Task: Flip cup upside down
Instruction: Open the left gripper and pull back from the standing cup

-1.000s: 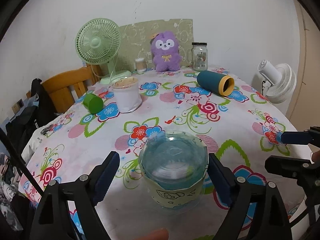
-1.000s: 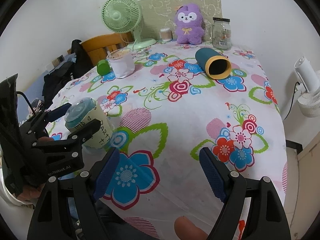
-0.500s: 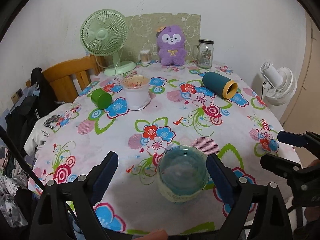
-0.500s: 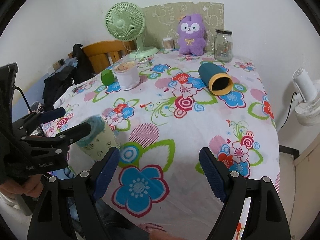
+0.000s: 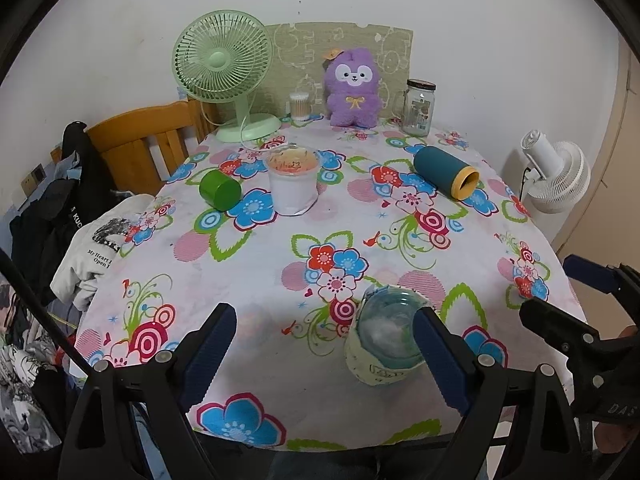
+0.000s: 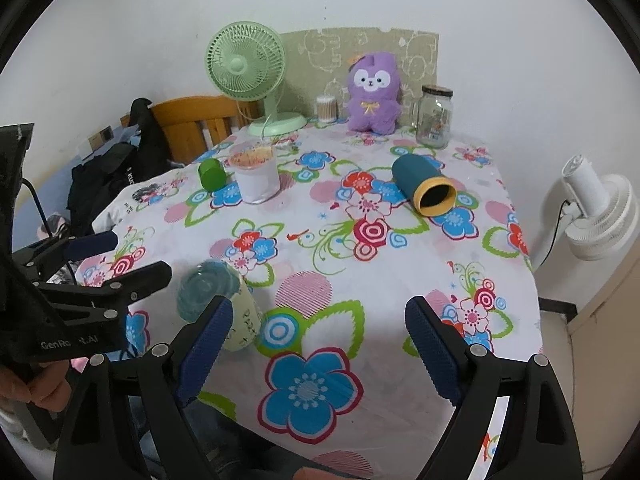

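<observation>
The table (image 5: 248, 280), with its flowery cloth, is round, and the cup (image 5: 386, 340) stands very near the front edge. The cup looks like it is bottom up already, with its blue-green base on top, but the view is blurry there, so I cannot be sure. It could fall off the table if a gripper bumps it, because the edge is so close.

The left gripper (image 5: 324, 350) is spread wide and holds nothing. The cup sits just beside its right finger, maybe touching it. A small swing that way could knock the cup over. The right gripper (image 6: 318, 344) is spread wide too and empty, with the cup just past its left finger.

Far back stand a green fan (image 5: 224, 76), a purple plush toy (image 5: 352, 88) and a glass jar (image 5: 418, 108). Nearer the middle are a dark blue tube (image 5: 444, 174) lying on its side, a white tub (image 5: 292, 186) and a small green cup (image 5: 219, 190). They are all well apart from the cup, so nothing blocks the way.
</observation>
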### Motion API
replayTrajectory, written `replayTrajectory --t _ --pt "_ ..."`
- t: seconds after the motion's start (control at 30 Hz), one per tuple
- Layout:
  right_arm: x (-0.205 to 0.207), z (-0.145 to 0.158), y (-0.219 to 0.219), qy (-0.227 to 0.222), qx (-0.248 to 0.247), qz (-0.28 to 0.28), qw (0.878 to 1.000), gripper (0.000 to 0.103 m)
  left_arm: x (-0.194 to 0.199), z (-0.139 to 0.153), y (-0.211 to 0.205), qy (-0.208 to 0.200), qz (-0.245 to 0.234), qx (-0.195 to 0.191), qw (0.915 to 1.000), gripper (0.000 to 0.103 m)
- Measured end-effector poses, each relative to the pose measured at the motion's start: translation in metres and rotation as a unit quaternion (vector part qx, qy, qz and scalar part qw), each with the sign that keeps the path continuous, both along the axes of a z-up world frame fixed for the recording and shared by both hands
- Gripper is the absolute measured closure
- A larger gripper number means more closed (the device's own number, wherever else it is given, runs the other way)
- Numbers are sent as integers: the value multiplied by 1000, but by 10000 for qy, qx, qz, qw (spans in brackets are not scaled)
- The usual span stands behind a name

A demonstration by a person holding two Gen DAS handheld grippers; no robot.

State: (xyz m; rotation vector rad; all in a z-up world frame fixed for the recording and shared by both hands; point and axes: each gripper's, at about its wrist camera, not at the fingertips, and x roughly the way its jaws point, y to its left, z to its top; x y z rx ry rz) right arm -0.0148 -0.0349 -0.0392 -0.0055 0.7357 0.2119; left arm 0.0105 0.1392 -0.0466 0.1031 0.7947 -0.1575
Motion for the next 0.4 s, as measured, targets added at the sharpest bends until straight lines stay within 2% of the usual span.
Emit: replayTrajectory --t 0.07,0.4 --pt "-2 1 5 -42 -22 -11 10000 7 0 1 2 9 -7 2 10000 12" --pt "-3 1 11 -4 62 -78 10000 7 0 1 10 -20 -1 -27 10000 12"
